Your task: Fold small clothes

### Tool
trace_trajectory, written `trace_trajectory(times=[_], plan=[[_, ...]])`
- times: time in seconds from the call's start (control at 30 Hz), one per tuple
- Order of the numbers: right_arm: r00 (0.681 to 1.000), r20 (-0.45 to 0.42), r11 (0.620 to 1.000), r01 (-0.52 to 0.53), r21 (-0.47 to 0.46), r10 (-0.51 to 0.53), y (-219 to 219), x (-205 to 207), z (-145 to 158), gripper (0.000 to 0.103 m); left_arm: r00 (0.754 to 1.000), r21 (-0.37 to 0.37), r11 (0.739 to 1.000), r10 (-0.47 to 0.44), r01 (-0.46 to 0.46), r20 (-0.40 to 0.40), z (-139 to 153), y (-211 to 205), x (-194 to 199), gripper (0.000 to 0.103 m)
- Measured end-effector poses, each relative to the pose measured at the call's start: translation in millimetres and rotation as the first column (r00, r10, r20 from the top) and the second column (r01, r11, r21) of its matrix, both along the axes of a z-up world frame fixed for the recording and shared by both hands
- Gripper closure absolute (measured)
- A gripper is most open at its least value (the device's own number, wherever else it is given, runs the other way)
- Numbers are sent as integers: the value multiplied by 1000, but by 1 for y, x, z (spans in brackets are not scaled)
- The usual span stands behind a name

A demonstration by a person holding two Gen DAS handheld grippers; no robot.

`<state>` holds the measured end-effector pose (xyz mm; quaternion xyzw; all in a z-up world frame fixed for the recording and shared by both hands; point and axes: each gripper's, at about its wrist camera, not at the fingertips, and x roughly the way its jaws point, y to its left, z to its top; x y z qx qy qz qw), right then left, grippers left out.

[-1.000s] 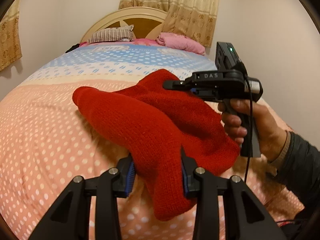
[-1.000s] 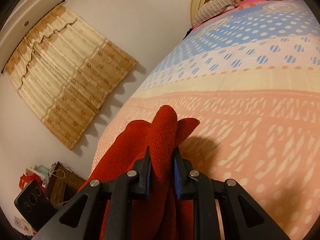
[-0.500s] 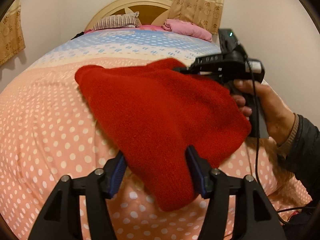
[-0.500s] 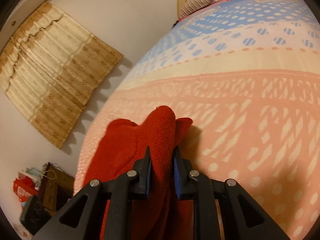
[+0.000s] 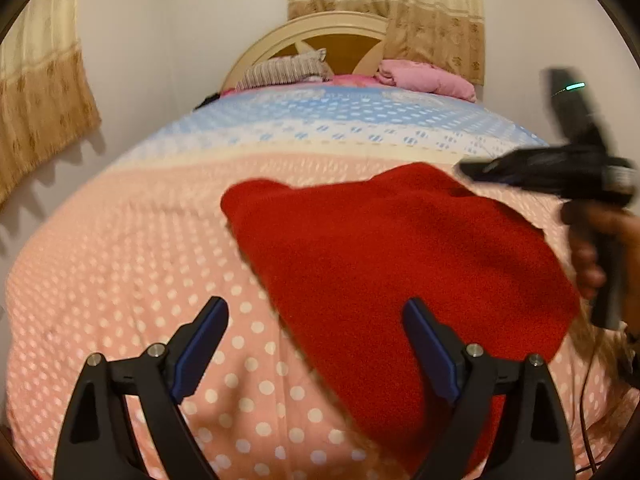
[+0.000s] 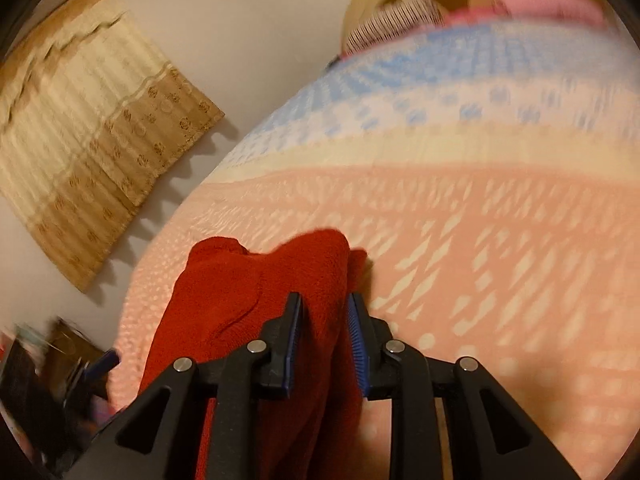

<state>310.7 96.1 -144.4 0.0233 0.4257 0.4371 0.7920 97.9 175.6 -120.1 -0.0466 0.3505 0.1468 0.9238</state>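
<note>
Knit red garment (image 5: 380, 264) on dotted quilt (image 5: 120, 280) — left gripper (image 5: 316, 344) just spread wide, right gripper (image 6: 324, 340) loosening around a fold.

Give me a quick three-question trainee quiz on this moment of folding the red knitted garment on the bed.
1. True or false: the left gripper is clamped on the red knitted garment.
2. Which gripper has the garment between its fingers?
A. left
B. right
C. neither
3. Fill in: the garment lies on the ____ polka-dot bedspread.

Key: 1 false, its jaws have just been opening and stand wide, off the cloth. 2 B. 3 pink.
</note>
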Motion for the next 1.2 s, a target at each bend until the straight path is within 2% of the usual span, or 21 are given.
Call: trace_trajectory(times=[0.1, 0.13, 0.17, 0.23, 0.3, 0.4, 0.5, 0.67, 0.77, 0.93, 1.0, 1.07, 1.2], plan=[[996, 68, 996, -65, 69, 60, -8, -32, 33, 78, 1000, -26, 1000, 6, -6, -1, -7, 5, -2, 7], [994, 73, 993, -89, 80, 83, -8, -40, 37, 74, 1000, -22, 1000, 13, -13, 0, -8, 5, -2, 5], [991, 72, 990, -114, 83, 108, -6, -48, 38, 69, 1000, -20, 1000, 15, -15, 2, -8, 4, -3, 5], [982, 49, 981, -183, 58, 180, 2, -65, 31, 68, 1000, -20, 1000, 17, -17, -1, -8, 1, -2, 5], [974, 50, 975, -223, -7, 223, 10, -80, 16, 68, 1000, -18, 1000, 19, -19, -1, -6, -3, -3, 5], [981, 82, 977, -165, -136, 178, 8, -85, -5, 68, 1000, -10, 1000, 15, -15, -2, -7, -5, -4, 3], [989, 33, 984, -141, -110, 146, -2, -78, -16, 68, 1000, -1, 1000, 16, -16, -5, -7, -7, -4, 3], [992, 35, 989, -121, -88, 124, -7, -82, -20, 68, 1000, 4, 1000, 21, -20, -13, -7, -8, -3, 2], [993, 66, 994, -93, -63, 98, -6, -89, -26, 67, 999, 12, 1000, 30, -29, -21, -6, -9, -3, 1], [998, 48, 999, -38, 11, 37, -22, -100, -3, 66, 1000, 59, 998, 13, -13, 5, 14, -21, -12, 1], [996, 91, 1000, -16, 4, 16, -30, -110, 12, 62, 1000, 68, 998, 3, -5, 31, 26, -25, -17, 1], [992, 128, 1000, -12, -18, 14, -33, -117, 24, 53, 999, 71, 997, -6, 2, 47, 34, -29, -19, 1], [982, 191, 999, 2, -41, 6, -41, -132, 46, 53, 996, 89, 996, -23, 16, 86, 50, -39, -28, 1]])
